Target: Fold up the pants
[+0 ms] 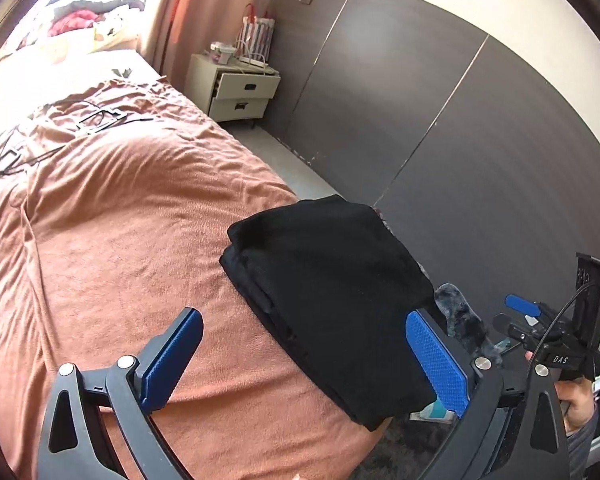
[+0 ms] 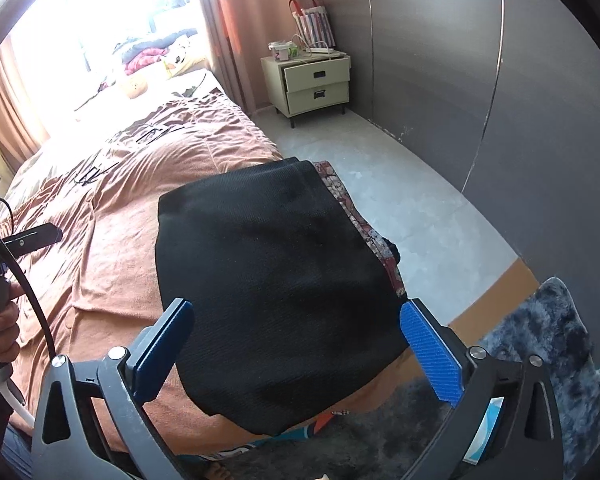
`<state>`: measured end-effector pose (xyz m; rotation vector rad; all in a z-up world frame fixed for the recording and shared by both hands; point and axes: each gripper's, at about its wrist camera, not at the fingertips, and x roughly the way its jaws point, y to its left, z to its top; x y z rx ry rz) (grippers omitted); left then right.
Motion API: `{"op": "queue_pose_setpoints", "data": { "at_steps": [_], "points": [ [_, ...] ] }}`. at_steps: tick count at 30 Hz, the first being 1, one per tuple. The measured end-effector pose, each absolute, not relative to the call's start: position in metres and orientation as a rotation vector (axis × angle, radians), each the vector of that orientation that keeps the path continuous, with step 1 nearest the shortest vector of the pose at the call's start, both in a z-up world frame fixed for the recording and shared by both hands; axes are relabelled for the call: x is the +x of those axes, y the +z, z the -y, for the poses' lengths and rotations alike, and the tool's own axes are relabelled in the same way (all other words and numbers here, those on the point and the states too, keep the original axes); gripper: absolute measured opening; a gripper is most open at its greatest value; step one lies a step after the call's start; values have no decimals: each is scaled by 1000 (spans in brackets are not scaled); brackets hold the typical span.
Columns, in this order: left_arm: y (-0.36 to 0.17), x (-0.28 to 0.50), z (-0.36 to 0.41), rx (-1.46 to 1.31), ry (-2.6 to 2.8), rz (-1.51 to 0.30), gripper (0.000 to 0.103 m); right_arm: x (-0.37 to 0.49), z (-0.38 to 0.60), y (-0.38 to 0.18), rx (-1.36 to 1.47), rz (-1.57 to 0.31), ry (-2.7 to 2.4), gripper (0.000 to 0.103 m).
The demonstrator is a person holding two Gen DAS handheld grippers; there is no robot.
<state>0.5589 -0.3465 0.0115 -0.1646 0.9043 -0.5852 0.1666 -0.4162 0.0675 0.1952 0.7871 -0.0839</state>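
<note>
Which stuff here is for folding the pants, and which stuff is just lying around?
For the job:
- folded black pants on the bed
- left gripper, open
- right gripper, open

Just lying about:
- nightstand
- striped tote bag
- clothes pile by the window
- black cables
- grey fluffy rug

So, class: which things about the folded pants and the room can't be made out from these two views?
- Right wrist view: patterned cloth mostly hidden under the pants.
- Left wrist view: the pants' near corner, behind the blue finger.
- Both views: window area washed out by glare.
</note>
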Motion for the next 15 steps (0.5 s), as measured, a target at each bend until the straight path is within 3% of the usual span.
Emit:
{"op": "queue_pose_setpoints", "data": {
  "at_steps": [15],
  "points": [
    [91,480,302,-107,-588,-774,102,103,369,119,168,-731,-34,103]
  ]
}}
